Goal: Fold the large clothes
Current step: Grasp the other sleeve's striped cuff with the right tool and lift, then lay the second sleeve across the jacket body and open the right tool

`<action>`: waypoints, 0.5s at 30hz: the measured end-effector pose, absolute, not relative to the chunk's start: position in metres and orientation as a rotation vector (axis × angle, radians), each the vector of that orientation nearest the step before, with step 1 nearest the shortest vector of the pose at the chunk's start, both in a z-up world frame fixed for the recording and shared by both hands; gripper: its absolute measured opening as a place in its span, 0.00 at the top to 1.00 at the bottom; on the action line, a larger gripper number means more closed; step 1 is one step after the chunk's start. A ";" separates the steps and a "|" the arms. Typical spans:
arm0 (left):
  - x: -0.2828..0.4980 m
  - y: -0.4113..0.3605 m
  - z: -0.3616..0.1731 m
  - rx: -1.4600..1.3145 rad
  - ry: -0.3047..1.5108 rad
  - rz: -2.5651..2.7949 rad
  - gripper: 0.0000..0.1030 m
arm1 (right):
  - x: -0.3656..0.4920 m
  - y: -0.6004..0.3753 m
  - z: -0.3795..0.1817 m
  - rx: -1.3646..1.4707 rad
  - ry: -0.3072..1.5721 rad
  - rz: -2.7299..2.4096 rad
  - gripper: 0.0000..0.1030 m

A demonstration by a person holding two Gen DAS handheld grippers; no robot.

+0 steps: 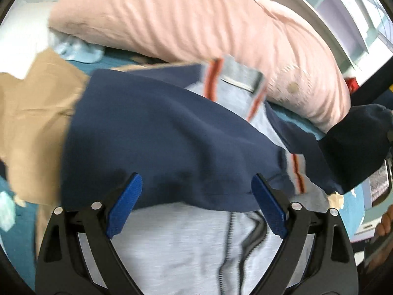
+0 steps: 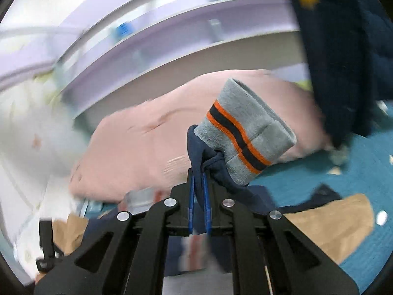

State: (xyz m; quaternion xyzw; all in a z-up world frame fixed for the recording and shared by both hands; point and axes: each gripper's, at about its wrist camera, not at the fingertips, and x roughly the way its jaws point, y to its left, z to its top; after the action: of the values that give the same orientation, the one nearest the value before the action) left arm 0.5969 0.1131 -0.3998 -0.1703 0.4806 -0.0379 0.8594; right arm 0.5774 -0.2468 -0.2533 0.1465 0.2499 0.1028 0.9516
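A: Any bins or baskets with something in them?

B: None that I can make out. Everything lies loose on a teal bedsheet (image 2: 343, 177): a pink quilt (image 1: 196, 24) bunched along the back, a tan garment (image 1: 36, 113) to one side.

A: And the piece being folded?

B: A navy and grey jacket (image 1: 159, 135), spread on the bed under the left gripper (image 1: 196, 204). In that view its body runs from near the camera away toward the quilt, grey zip front closest, a navy sleeve draped across it. One grey cuff (image 2: 245, 132), ringed in orange and navy, is lifted and points up and away from the right gripper (image 2: 199, 182).

A: The claws?

B: The right one is clenched, its blue pads (image 2: 206, 196) pinching navy sleeve fabric just below that cuff. The left one is spread wide above the jacket, grasping nothing.
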 end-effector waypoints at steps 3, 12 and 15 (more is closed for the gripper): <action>0.592 0.137 -0.395 -0.335 1.007 -0.029 0.12 | 0.581 -0.173 -0.265 0.229 0.559 0.297 0.93; 0.583 0.182 -0.404 -0.335 1.014 0.011 0.12 | 0.592 -0.011 -0.356 -0.197 0.725 0.318 0.91; 0.581 0.188 -0.408 -0.337 1.019 0.015 0.12 | 0.588 0.003 -0.373 -0.208 0.729 0.332 0.93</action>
State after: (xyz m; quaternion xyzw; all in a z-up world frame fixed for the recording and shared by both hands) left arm 0.5806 0.1881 -0.4077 -0.1606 0.4854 0.0070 0.8594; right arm 0.5876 0.0031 -0.3731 -0.1012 0.3543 0.1614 0.9155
